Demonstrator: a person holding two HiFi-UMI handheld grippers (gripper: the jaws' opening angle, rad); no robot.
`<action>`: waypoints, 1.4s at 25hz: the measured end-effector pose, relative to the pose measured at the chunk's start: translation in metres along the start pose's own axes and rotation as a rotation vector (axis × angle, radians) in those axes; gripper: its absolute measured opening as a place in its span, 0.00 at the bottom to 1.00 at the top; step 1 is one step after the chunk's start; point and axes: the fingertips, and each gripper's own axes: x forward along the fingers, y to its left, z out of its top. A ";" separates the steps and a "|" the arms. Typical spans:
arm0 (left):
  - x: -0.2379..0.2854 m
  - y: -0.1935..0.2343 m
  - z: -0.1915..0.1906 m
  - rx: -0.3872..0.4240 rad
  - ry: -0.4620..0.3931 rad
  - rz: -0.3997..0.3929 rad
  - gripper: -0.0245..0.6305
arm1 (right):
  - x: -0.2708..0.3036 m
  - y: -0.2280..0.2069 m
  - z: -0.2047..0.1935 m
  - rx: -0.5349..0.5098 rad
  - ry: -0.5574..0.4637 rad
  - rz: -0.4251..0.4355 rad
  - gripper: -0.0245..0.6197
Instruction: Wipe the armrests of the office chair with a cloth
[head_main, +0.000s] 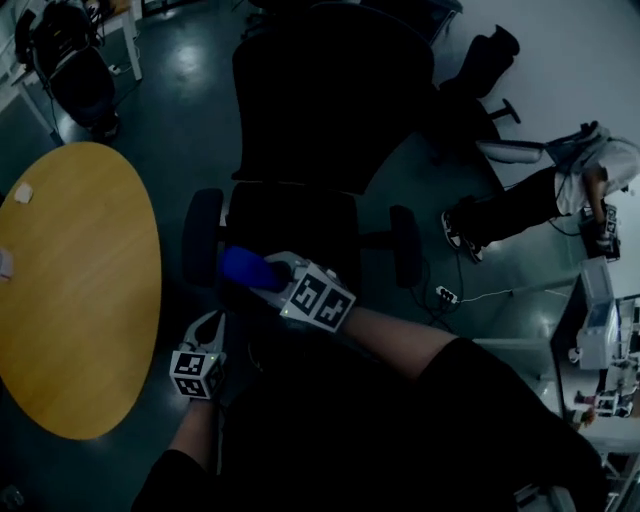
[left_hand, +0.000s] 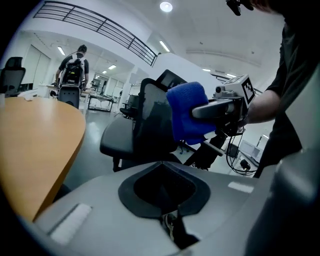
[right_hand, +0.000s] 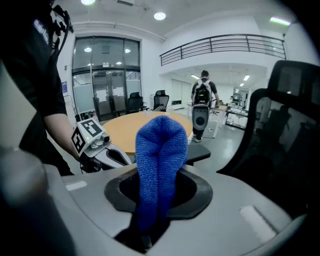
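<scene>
The black office chair (head_main: 320, 120) stands in front of me, with its left armrest (head_main: 203, 235) and right armrest (head_main: 405, 245) to either side of the seat. My right gripper (head_main: 278, 275) is shut on a folded blue cloth (head_main: 250, 268), held over the seat's front left corner, just right of the left armrest. In the right gripper view the cloth (right_hand: 161, 160) rises from the jaws, with that armrest (right_hand: 202, 152) behind it. My left gripper (head_main: 210, 325) hangs lower left, near the armrest, shut and holding nothing. It sees the cloth (left_hand: 187, 112) against the chair back (left_hand: 152, 115).
A round wooden table (head_main: 80, 290) lies close on the left. A seated person (head_main: 560, 190) is at the right, with a power strip (head_main: 447, 295) and cable on the floor. Another dark chair (head_main: 480, 70) stands behind. A person with a backpack (right_hand: 201, 95) walks far off.
</scene>
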 end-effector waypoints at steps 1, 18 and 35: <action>0.001 -0.011 0.003 0.006 0.000 -0.021 0.07 | -0.022 -0.006 -0.004 0.012 -0.011 -0.034 0.21; 0.078 -0.173 0.054 0.201 0.008 -0.372 0.07 | -0.259 -0.085 -0.126 0.353 -0.106 -0.512 0.21; 0.201 -0.305 0.064 0.175 0.025 -0.187 0.07 | -0.345 -0.203 -0.212 0.330 -0.256 -0.355 0.21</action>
